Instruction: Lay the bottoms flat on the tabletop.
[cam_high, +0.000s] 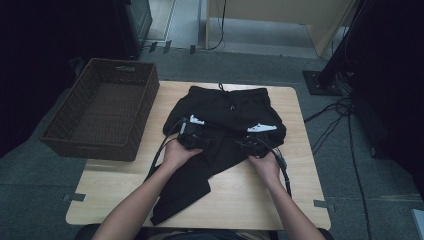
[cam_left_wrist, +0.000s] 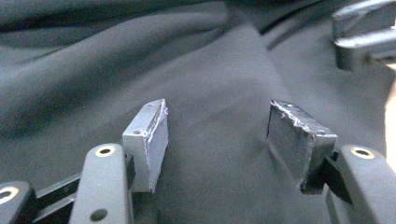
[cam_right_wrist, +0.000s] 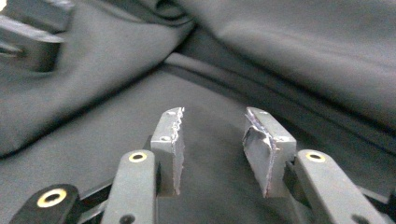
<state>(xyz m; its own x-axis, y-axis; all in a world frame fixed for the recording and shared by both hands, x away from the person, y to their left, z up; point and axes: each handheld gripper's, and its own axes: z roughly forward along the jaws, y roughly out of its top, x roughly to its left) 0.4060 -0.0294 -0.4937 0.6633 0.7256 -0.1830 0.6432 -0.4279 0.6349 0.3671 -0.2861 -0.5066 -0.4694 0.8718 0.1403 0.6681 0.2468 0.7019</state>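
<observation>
Over on the far left sits a dark woven basket (cam_high: 100, 107), hanging partly off the edge of the pale wooden counter (cam_high: 295, 170), well apart from the action. Next along, black shorts (cam_high: 225, 117) lie spread across the middle of the counter, waistband and drawstring at the far side, one leg trailing down toward the near left corner.

Here's the left hand (cam_high: 175, 154), resting on the fabric with the left tool (cam_high: 190, 131) pointed away from the person, right on the left part of the shorts. From the left gripper view, that left tool (cam_left_wrist: 217, 140) stands wide, pads apart, dark cloth lying flat beneath the gap and nothing pinched; the other tool shows blurred at the upper right corner.

Moving right, the right hand (cam_high: 266, 165) mirrors it, the right tool (cam_high: 250, 139) set on the right part of the shorts, just beside the fold. In the right gripper view the right tool (cam_right_wrist: 212, 149) shows a narrower gap, the pads clear of the fabric, which lies smooth under them with a ridge of cloth beyond. Cables trail back from both tools toward the near edge.
</observation>
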